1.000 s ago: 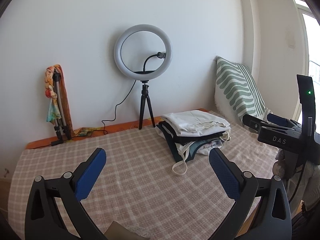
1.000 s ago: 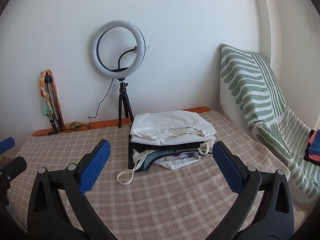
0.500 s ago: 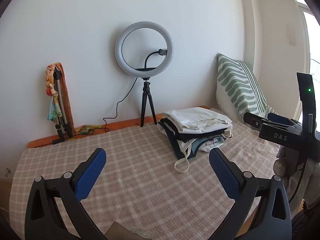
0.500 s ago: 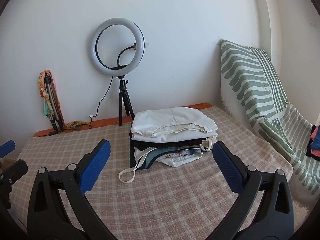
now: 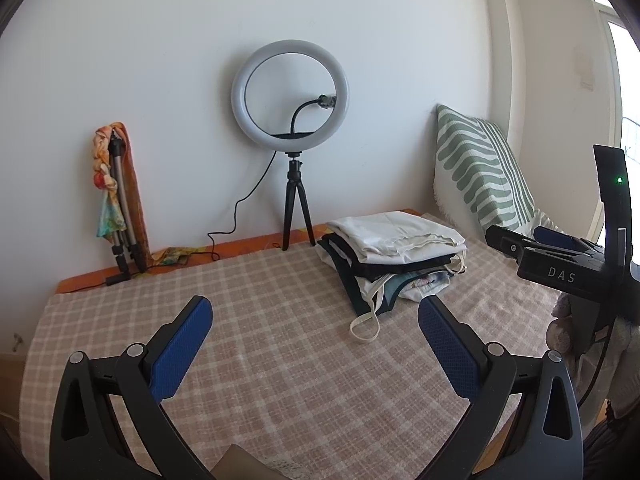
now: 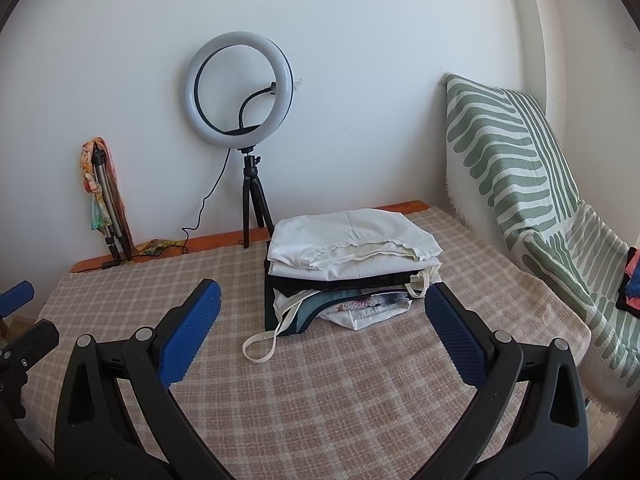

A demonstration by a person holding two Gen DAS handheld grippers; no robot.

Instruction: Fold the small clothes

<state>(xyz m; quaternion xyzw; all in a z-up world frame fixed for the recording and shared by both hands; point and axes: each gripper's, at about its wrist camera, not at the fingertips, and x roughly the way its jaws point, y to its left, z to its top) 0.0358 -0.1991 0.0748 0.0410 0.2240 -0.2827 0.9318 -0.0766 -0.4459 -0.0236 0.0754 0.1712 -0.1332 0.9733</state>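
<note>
On the left, the left gripper (image 5: 314, 328) hovers over the bare near checkered cloth (image 5: 248, 320), jaws spread wide and holding nothing. Further right, toward the far side, the stack of folded clothes (image 6: 352, 268) sits tidy, a white piece on top and a strap loop (image 6: 260, 346) trailing out. The right gripper (image 6: 322, 322) faces it, jaws likewise wide and empty. Folding looks largely finished; some bright garments (image 6: 630, 280) at the far right may remain.

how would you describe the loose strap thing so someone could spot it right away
On the checked cloth sits a pile of folded clothes, white piece on top. From its lower front corner a cream strap trails onto the cloth as an open loop, the only part lying outside the pile.
</note>
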